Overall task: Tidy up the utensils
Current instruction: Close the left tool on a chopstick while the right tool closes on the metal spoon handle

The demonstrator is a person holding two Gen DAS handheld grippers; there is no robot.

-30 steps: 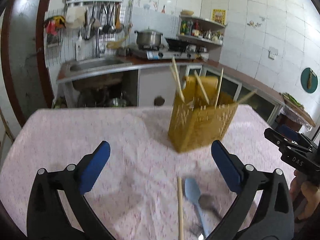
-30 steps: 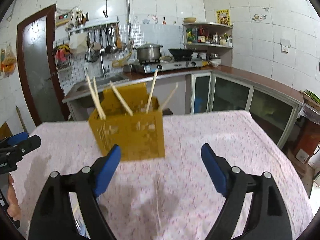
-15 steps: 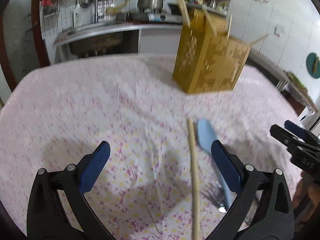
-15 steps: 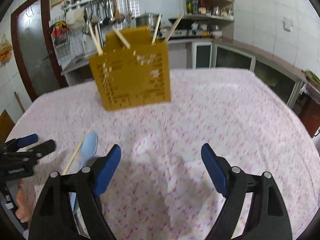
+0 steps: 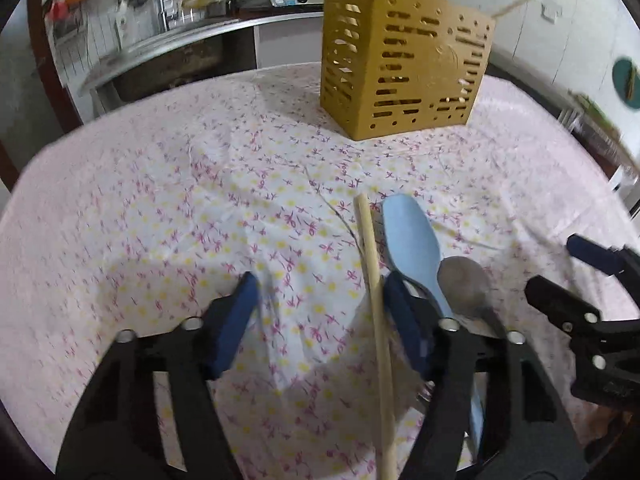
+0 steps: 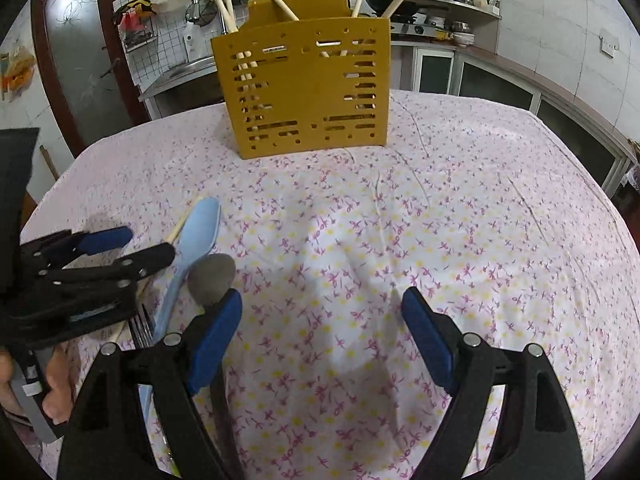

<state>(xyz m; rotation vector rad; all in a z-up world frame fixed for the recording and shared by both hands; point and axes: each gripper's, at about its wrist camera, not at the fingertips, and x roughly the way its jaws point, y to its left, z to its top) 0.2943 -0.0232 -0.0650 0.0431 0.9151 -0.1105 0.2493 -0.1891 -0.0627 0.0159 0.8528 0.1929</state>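
A wooden chopstick [image 5: 374, 300] lies on the flowered tablecloth [image 5: 180, 208], with a light blue spoon [image 5: 412, 240] and a grey metal spoon [image 5: 464, 284] to its right. My left gripper [image 5: 320, 320] hangs low over the cloth and its jaws are closing. The chopstick runs between them, close to the right pad [image 5: 404, 320], and is not pinched. In the right wrist view my right gripper [image 6: 322, 336] stands open over bare cloth, its left finger beside the metal spoon [image 6: 212, 276]. A fork [image 6: 142, 330] shows under the left gripper [image 6: 136, 246]. The yellow slotted caddy [image 6: 308, 92] holds several chopsticks.
The caddy [image 5: 400, 68] stands at the far side of the table. My right gripper [image 5: 556, 264] is at the right edge of the left wrist view. A hand [image 6: 52, 384] grips the left tool. Sink, counter and stove lie beyond the table.
Both grippers have sunk towards the table and tipped downward. The left jaws have narrowed around the wooden chopstick. The right jaws are as wide as before.
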